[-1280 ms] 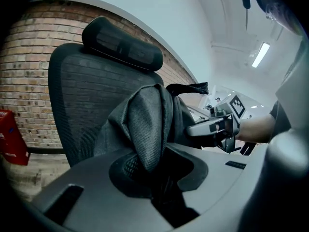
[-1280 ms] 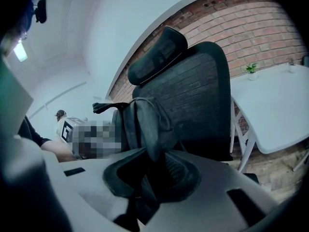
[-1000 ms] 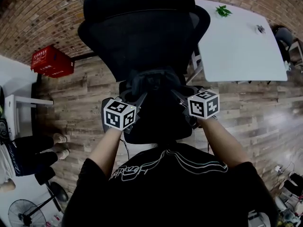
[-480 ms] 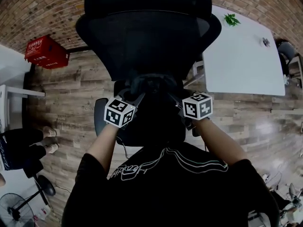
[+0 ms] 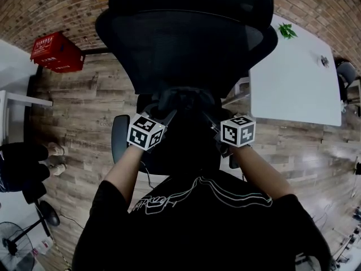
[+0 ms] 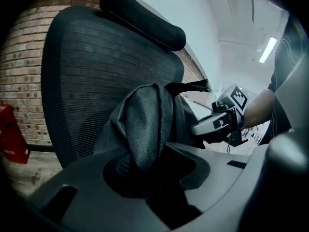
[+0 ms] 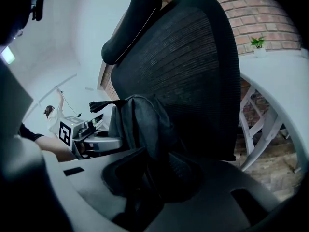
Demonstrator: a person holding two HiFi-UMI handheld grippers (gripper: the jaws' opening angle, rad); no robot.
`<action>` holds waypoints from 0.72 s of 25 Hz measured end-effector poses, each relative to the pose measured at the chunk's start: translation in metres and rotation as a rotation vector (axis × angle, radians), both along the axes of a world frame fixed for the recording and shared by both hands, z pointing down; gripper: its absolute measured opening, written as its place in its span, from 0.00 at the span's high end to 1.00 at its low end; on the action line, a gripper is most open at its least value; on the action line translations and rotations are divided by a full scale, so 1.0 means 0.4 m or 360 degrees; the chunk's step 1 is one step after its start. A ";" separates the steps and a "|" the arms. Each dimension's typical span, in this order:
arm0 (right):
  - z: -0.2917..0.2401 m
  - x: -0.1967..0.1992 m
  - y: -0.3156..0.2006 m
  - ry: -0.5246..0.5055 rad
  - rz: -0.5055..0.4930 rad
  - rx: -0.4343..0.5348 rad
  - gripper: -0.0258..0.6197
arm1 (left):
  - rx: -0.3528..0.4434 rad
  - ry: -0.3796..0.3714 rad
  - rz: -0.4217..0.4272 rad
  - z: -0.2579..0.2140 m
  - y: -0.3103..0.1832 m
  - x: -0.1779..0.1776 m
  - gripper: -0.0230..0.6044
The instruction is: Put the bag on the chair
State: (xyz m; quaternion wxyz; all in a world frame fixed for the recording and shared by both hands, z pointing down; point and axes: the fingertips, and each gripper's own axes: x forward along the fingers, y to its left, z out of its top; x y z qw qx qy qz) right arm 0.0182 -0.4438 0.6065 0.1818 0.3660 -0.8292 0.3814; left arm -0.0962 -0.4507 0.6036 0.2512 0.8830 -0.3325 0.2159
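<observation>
Head view: my left gripper (image 5: 164, 115) and right gripper (image 5: 208, 122) hold the bag (image 5: 183, 101) over the chair (image 5: 186, 44) seat, close to the far backrest, I judge so it stays upright.

Left gripper view: my jaws have just been easing apart, with bag fabric pinched between them.

Right gripper view: the same, loosening to let go.

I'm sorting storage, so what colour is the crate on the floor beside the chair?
The crate is red; the head view shows it best.

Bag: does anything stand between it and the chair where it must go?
Nothing visible does. The bag hangs right in front of the backrest of the chair. No other object shows on the chair, though the bag hides its landing place.
</observation>
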 end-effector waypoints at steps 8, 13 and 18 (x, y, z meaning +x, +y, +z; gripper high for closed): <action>0.004 -0.012 -0.002 -0.0029 0.0008 -0.0009 0.75 | -0.0156 0.0097 -0.0057 0.005 0.008 -0.024 0.60; -0.018 -0.015 0.004 -0.0046 0.0013 0.0019 0.66 | -0.0169 0.0096 -0.0128 0.003 0.020 -0.069 0.48; -0.051 0.016 0.009 -0.0003 0.0079 0.0106 0.49 | -0.0103 0.0096 -0.0164 -0.020 0.037 -0.087 0.42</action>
